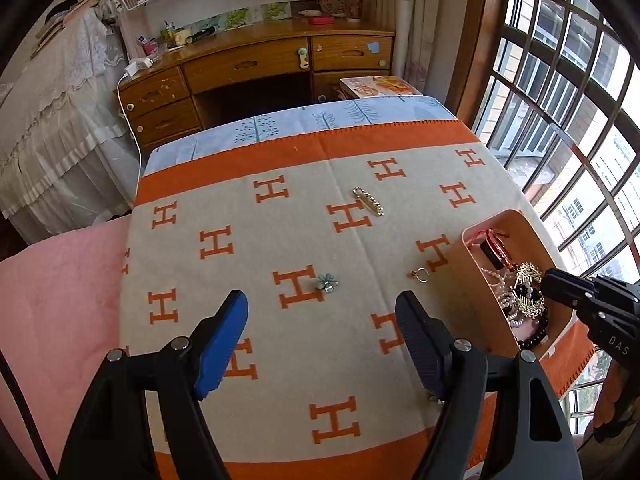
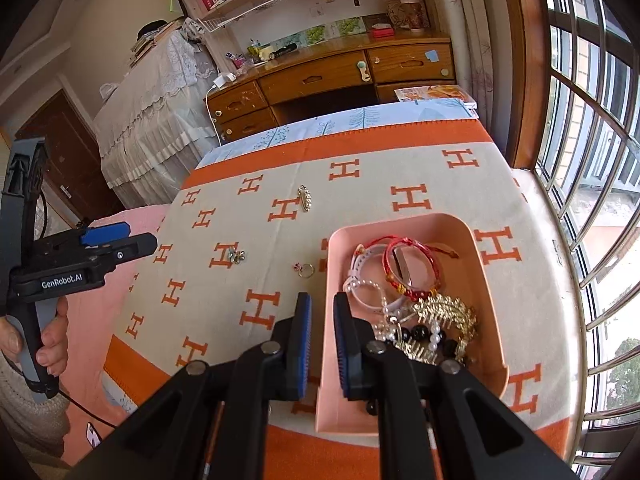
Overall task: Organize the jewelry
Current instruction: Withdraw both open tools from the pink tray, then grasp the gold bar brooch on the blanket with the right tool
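Note:
A pink tray (image 2: 486,280) (image 1: 466,280) on the H-patterned blanket holds several bracelets, pearls and gold pieces (image 2: 416,312). Loose on the blanket lie a gold hair clip (image 1: 369,201) (image 2: 305,197), a pale blue flower piece (image 1: 328,282) (image 2: 237,256) and a small ring (image 1: 419,275) (image 2: 306,270). My left gripper (image 1: 322,320) is open and empty, hovering just short of the flower piece. My right gripper (image 2: 322,340) is slightly open and empty, above the tray's left wall; it also shows over the tray in the left wrist view (image 1: 560,284).
The blanket (image 1: 280,248) covers a small table, with a pink cushion (image 1: 60,300) to the left. A window with bars (image 2: 592,160) runs along the right. A wooden desk (image 1: 260,64) stands beyond the table's far edge.

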`<state>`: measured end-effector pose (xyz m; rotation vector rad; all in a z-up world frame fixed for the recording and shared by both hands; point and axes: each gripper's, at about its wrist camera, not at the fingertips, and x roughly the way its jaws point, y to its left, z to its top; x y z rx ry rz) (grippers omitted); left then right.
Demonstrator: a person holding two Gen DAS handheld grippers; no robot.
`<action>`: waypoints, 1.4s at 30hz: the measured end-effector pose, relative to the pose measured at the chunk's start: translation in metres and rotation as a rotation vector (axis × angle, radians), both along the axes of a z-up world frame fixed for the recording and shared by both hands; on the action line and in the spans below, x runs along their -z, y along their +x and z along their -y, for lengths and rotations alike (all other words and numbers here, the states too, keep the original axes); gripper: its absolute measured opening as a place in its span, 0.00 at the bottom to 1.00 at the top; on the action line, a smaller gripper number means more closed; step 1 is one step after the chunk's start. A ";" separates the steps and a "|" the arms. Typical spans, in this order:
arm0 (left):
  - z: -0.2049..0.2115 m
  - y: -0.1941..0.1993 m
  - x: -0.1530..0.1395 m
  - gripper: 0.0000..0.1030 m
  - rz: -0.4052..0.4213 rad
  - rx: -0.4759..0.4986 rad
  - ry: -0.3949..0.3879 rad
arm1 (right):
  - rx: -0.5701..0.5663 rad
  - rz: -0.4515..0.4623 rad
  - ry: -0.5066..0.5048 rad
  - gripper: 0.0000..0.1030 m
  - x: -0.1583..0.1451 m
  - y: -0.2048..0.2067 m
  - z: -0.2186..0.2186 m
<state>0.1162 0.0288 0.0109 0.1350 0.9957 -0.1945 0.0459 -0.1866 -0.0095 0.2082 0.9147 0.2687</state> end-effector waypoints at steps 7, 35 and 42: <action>-0.008 0.021 0.001 0.73 -0.005 -0.011 0.009 | -0.032 -0.046 0.013 0.11 -0.018 0.066 -0.014; -0.036 0.117 0.089 0.73 -0.145 -0.093 -0.055 | -0.071 -0.274 -0.183 0.11 0.090 0.221 -0.094; -0.030 0.100 0.088 0.73 -0.151 -0.060 -0.058 | -0.076 -0.258 -0.206 0.07 0.086 0.211 -0.094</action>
